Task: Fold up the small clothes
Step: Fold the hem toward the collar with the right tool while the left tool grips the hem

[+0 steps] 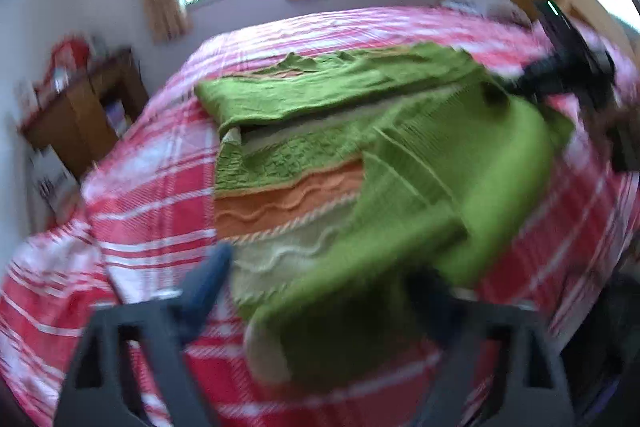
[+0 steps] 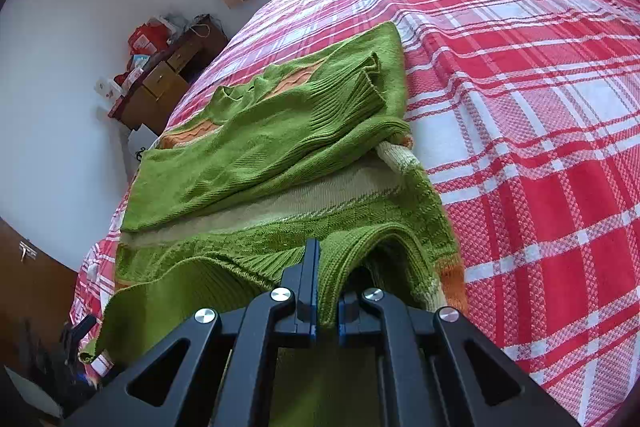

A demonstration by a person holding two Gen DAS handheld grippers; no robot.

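My right claw (image 2: pixel 316 291) pinches the green sweater (image 2: pixel 260 155) hem (left claw (image 1: pixel 320 291) half-spread, blurred); a tug could undo the folded sleeve (image 2: pixel 320 95).

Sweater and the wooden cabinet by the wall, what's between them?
Only bare plaid bedspread between sweater and cabinet, in the right wrist view.

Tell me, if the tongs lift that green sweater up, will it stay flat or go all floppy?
Probably floppy: the green sweater already sags where the right tongs pinch its edge. It looks like thick ribbed knit, so likely a bit heavy for its size. It probably won't slide much on the woven plaid bedspread.
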